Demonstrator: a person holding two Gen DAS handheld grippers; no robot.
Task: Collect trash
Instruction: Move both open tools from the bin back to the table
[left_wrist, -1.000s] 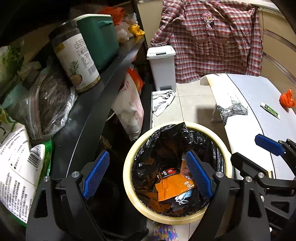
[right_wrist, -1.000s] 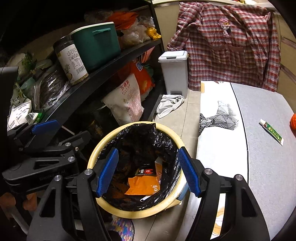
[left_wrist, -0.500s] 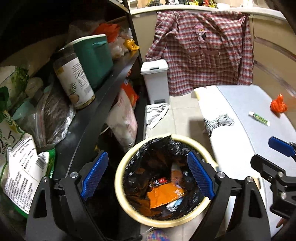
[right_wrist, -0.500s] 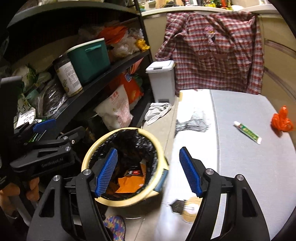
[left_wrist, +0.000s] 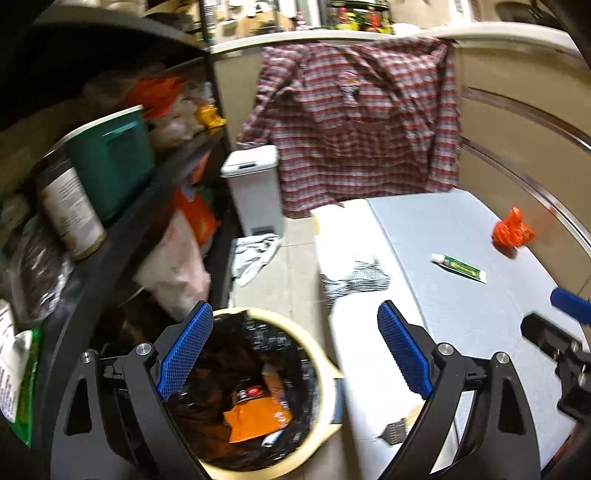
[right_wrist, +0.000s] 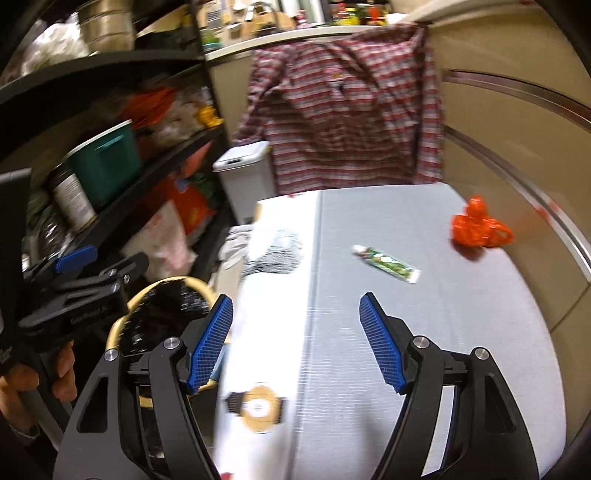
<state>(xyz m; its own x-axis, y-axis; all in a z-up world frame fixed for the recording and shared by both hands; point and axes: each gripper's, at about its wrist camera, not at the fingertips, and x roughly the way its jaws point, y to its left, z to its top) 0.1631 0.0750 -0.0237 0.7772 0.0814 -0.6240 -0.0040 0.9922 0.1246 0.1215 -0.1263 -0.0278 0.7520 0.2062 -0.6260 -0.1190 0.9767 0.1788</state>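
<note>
A cream bin (left_wrist: 328, 373) lined with a black bag stands on the floor beside the table and holds orange wrappers (left_wrist: 256, 417); it also shows in the right wrist view (right_wrist: 147, 295). My left gripper (left_wrist: 293, 354) is open and empty above the bin's right rim. My right gripper (right_wrist: 295, 338) is open and empty over the grey table (right_wrist: 424, 332). On the table lie a green and white tube (right_wrist: 386, 264) and a crumpled orange bag (right_wrist: 478, 229). Both also show in the left wrist view, the tube (left_wrist: 460, 267) and the bag (left_wrist: 513, 234).
A black shelf rack (left_wrist: 122, 236) packed with a can, a teal box and bags stands at the left. A white pedal bin (left_wrist: 255, 184) and a plaid shirt (left_wrist: 362, 125) are at the back. A patterned white cloth (right_wrist: 273, 251) covers the table's left edge.
Both grippers have swung right and risen, from over the bin toward the table. The tube and orange bag have come further into view. Both grippers stay open and empty.
</note>
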